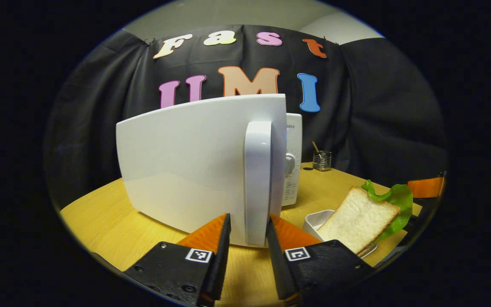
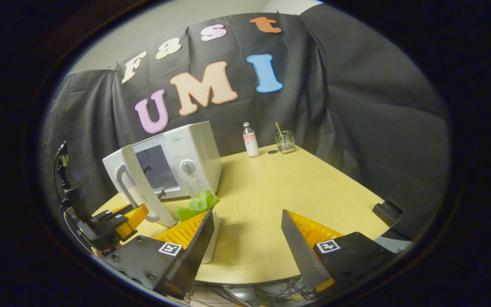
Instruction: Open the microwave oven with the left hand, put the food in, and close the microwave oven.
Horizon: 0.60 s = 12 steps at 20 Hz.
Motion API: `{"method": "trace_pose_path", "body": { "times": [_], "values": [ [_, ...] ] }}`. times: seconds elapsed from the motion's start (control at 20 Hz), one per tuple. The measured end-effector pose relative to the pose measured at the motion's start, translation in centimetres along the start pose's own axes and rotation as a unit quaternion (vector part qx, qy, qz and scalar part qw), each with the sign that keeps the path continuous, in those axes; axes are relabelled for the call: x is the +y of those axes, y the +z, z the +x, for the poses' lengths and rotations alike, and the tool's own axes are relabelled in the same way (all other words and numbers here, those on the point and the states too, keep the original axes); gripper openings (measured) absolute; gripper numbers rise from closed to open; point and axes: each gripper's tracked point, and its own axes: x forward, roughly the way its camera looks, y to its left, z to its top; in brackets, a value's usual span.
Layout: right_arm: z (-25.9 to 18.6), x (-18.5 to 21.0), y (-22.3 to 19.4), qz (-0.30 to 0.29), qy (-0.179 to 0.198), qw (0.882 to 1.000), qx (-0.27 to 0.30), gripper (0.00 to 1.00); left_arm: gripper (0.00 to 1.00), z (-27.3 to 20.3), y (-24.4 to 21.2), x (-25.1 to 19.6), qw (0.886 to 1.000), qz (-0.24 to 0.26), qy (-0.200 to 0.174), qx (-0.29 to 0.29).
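The white microwave [image 2: 194, 157] stands at the table's back left with its door [image 1: 186, 170] swung wide open. My left gripper [image 1: 249, 221] is open around the lower end of the door handle [image 1: 257, 179]; the right finger [image 1: 286, 234] is against it and a small gap shows on the left side. In a white bowl [image 1: 316, 219] to the right lies the food, a slice of bread [image 1: 358, 219] with green lettuce [image 1: 399, 198]. My right gripper [image 2: 245, 219] is open over bare table, with the bowl [image 2: 212, 243] and lettuce [image 2: 198, 204] just outside its left finger [image 2: 186, 234].
A small bottle [image 2: 250, 140] and a wire-mesh holder [image 2: 286, 142] stand at the back of the yellow wooden table [image 2: 296, 183]. A black object [image 2: 387, 212] sits at the table's right edge. Cables hang below the front edge.
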Motion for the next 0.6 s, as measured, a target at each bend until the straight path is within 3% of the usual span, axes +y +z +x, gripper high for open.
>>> {"method": "trace_pose_path", "body": {
  "times": [0.05, 0.1, 0.15, 0.35, 0.6],
  "values": [
    [-0.3, 0.3, 0.0, -0.002, 0.005, 1.0, 0.0, 0.92, 0.75, -0.8, 0.1, 1.3, 1.0, -0.001, 0.016, -0.002],
    [-0.6, 0.6, -0.1, -0.004, 0.008, 1.0, 0.0, 0.92, 0.9, -1.1, 0.2, 1.3, 1.0, -0.014, 0.01, -0.002],
    [-0.8, 0.8, -0.2, -0.007, 0.011, 1.0, -0.001, 0.92, 0.99, -1.7, -0.1, 1.6, 1.0, -0.025, 0.008, 0.004],
    [-1.7, 1.3, 0.0, -0.007, 0.02, 1.0, -0.005, 0.92, 0.99, -5.4, -0.7, 3.7, 0.999, -0.035, 0.023, -0.002],
    [-2.3, 2.7, 0.7, 0.001, 0.042, 0.999, -0.013, 0.92, 0.99, -10.8, -1.4, 8.8, 0.996, -0.033, 0.083, 0.004]
  ]
}}
